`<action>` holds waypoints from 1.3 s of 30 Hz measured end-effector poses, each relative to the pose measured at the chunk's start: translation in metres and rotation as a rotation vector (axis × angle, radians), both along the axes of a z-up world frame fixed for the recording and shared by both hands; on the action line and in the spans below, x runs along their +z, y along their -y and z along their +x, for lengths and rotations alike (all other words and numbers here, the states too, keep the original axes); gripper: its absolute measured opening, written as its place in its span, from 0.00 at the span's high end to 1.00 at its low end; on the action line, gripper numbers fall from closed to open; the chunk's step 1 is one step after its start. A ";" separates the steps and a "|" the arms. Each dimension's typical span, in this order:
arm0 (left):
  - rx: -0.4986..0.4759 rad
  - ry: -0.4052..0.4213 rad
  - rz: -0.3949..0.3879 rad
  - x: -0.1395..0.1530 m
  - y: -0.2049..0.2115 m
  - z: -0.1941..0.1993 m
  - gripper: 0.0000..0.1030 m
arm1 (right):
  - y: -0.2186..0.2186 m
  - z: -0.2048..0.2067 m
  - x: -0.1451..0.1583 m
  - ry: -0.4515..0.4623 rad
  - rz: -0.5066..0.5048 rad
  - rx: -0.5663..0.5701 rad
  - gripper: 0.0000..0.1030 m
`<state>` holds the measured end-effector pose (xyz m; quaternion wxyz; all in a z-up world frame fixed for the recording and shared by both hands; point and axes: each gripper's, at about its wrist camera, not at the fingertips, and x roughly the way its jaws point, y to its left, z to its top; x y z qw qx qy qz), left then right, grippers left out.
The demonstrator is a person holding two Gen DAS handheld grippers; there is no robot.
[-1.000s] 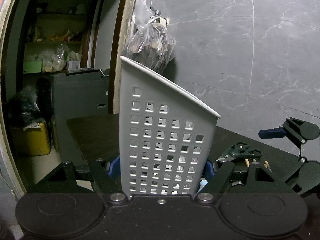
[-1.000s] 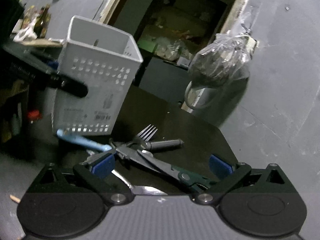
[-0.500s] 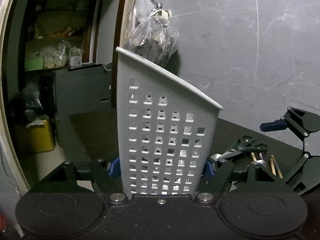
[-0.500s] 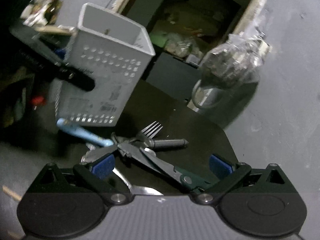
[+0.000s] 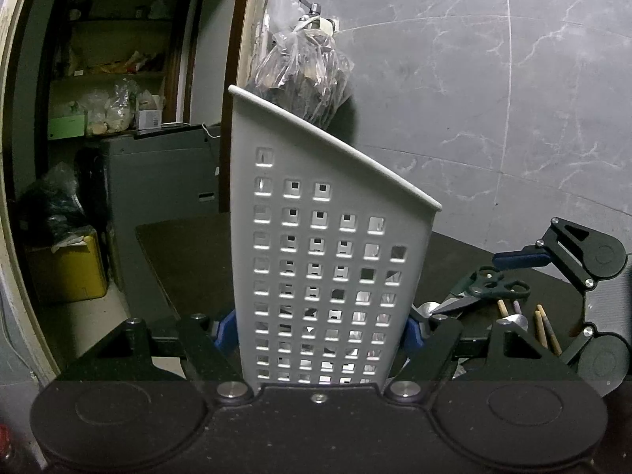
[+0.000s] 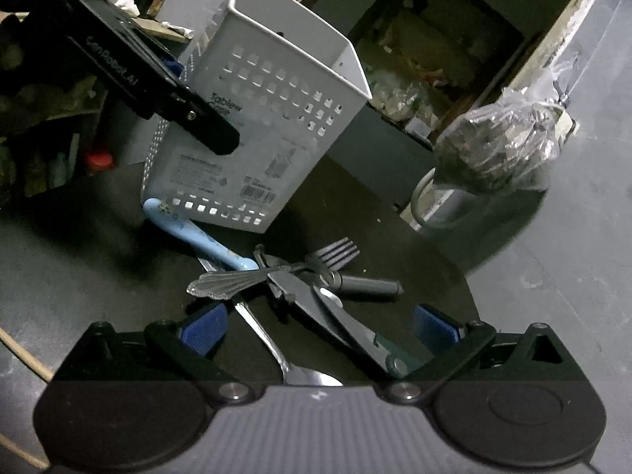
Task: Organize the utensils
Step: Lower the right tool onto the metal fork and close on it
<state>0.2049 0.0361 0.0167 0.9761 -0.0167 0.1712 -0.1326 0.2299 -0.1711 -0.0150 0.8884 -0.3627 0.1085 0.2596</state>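
On the dark bench (image 6: 395, 237), utensils lay at frame centre. Left tongs (image 5: 320, 328) clamped the white caddy (image 5: 328, 260); right tongs (image 6: 320, 326) stood wide over the scissors (image 6: 339, 320).

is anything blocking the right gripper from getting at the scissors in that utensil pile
Nothing visible does. The right gripper is open just above the pile, and the scissors lie on top, between its fingers. A fork and an ornate-handled utensil cross the scissors only at the blade tips.
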 end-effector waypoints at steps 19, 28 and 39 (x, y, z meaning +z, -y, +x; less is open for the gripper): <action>0.005 -0.003 0.007 -0.002 0.001 0.000 0.26 | -0.032 -0.020 -0.010 0.139 -0.084 0.315 0.27; 0.007 -0.004 0.005 -0.001 0.000 0.001 0.26 | -0.036 -0.015 -0.009 0.072 -0.101 0.371 0.44; 0.009 -0.004 -0.001 -0.002 -0.001 0.003 0.25 | 0.010 0.049 0.045 -0.219 0.144 0.335 0.18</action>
